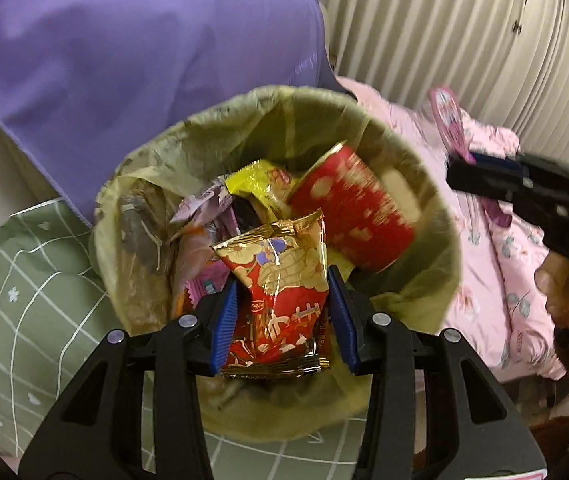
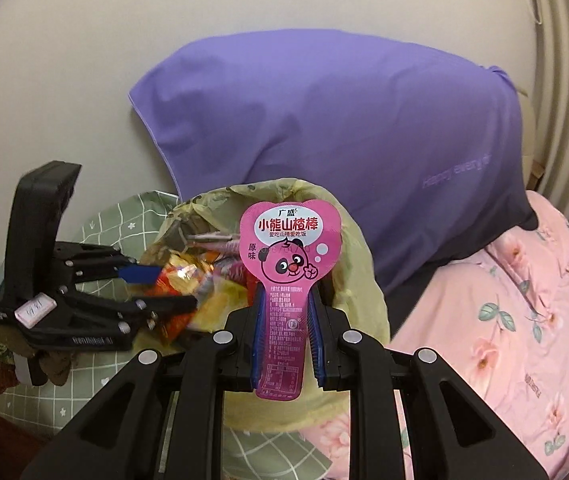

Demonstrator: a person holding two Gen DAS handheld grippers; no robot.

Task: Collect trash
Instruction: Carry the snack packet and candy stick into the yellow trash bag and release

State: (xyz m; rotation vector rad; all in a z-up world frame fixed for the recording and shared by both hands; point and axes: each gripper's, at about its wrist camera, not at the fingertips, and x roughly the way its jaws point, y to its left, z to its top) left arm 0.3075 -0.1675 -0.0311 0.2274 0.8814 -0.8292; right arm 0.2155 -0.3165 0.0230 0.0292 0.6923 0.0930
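At lower centre of its own view, the left gripper (image 1: 282, 316) pinches a red and gold snack bag (image 1: 280, 280) over the open mouth of the lined bin (image 1: 440, 264), so the drop-off step is in hand; next its fingers need only part. Further right, the right gripper (image 2: 284, 316) clamps a pink wrapper (image 2: 290, 248) beside the bin's rim, awaiting its turn.

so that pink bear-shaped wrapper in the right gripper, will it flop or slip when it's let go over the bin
The pink wrapper probably holds its shape somewhat: it stands flat and upright above the right gripper without drooping. It looks thin and empty, so likely very light and may flutter rather than drop straight into the bin. Its glossy surface could slip against the fingers.
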